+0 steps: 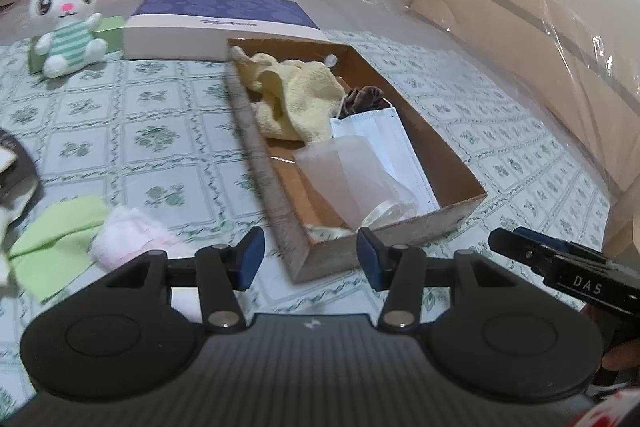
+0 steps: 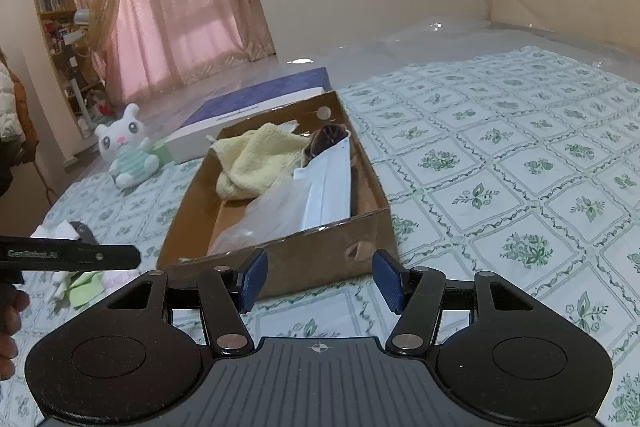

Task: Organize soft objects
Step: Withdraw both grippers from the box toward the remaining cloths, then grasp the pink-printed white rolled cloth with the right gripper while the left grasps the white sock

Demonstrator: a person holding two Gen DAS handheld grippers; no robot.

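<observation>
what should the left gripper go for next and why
Probably swing the left gripper left to the pink cloth. Its jaws stand open with nothing between them, the cardboard box already holds the yellow towel and mask, and the pink cloth lies loose nearest.

wrist views share box (image 1: 460,205) (near)

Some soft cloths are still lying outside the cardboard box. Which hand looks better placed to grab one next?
Probably the left. The pink cloth and green cloth lie just ahead of the left gripper, whose fingers are open and empty. The right gripper faces the cardboard box, with bare bedspread beyond.
</observation>
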